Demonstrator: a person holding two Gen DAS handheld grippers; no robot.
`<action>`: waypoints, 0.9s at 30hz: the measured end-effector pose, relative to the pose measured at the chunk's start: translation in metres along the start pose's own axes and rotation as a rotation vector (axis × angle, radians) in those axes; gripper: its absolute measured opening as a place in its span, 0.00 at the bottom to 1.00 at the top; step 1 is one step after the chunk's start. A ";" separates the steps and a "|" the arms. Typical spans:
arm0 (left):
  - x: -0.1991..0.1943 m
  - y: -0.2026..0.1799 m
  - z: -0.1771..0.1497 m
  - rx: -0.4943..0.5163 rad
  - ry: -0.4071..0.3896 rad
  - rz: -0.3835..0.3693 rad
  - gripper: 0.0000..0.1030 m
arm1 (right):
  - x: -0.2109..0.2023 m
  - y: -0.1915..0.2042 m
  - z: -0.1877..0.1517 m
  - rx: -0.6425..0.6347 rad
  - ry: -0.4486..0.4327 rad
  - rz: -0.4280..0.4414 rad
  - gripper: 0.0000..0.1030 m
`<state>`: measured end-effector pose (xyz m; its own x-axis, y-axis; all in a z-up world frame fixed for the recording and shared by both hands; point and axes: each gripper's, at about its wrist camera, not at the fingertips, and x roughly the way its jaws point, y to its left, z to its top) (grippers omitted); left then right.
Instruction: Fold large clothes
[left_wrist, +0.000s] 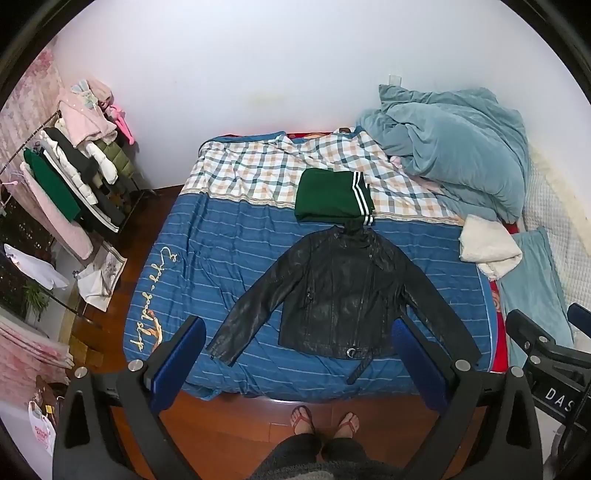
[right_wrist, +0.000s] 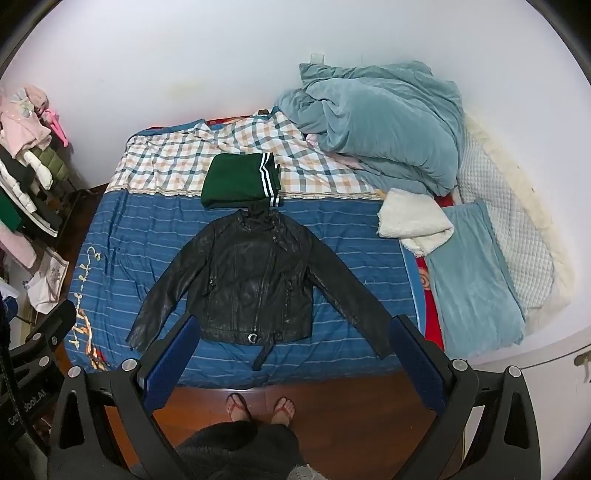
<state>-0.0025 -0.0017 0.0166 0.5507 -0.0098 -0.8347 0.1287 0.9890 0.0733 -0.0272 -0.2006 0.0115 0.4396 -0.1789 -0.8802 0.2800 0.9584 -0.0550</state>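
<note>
A black leather jacket (left_wrist: 332, 288) lies flat and face up on the blue striped bedsheet (left_wrist: 229, 251), sleeves spread out to both sides, belt end hanging at the hem. It also shows in the right wrist view (right_wrist: 255, 280). A folded green garment with white stripes (left_wrist: 332, 199) lies just beyond its collar, also in the right wrist view (right_wrist: 240, 181). My left gripper (left_wrist: 299, 365) is open and empty, held high above the bed's near edge. My right gripper (right_wrist: 295, 358) is open and empty at a similar height, and it shows at the right edge of the left wrist view (left_wrist: 546, 350).
A heap of light blue bedding (left_wrist: 450, 147) and a white fleece (left_wrist: 487, 251) sit on the bed's right side. A clothes rack (left_wrist: 70, 166) stands at the left. The person's feet in flip-flops (left_wrist: 325, 421) stand on the wooden floor at the bed's edge.
</note>
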 end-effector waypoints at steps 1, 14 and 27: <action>-0.001 0.000 0.000 0.001 -0.002 0.001 1.00 | 0.001 -0.001 0.001 0.000 0.000 0.000 1.00; -0.005 -0.001 0.003 0.004 -0.012 0.000 1.00 | -0.008 0.001 0.001 0.002 -0.011 -0.001 1.00; -0.010 -0.002 0.003 0.001 -0.012 -0.003 1.00 | -0.008 -0.001 -0.003 0.002 -0.014 0.000 1.00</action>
<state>-0.0062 -0.0043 0.0261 0.5599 -0.0144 -0.8285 0.1314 0.9887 0.0716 -0.0333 -0.1993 0.0174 0.4516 -0.1816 -0.8736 0.2818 0.9580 -0.0535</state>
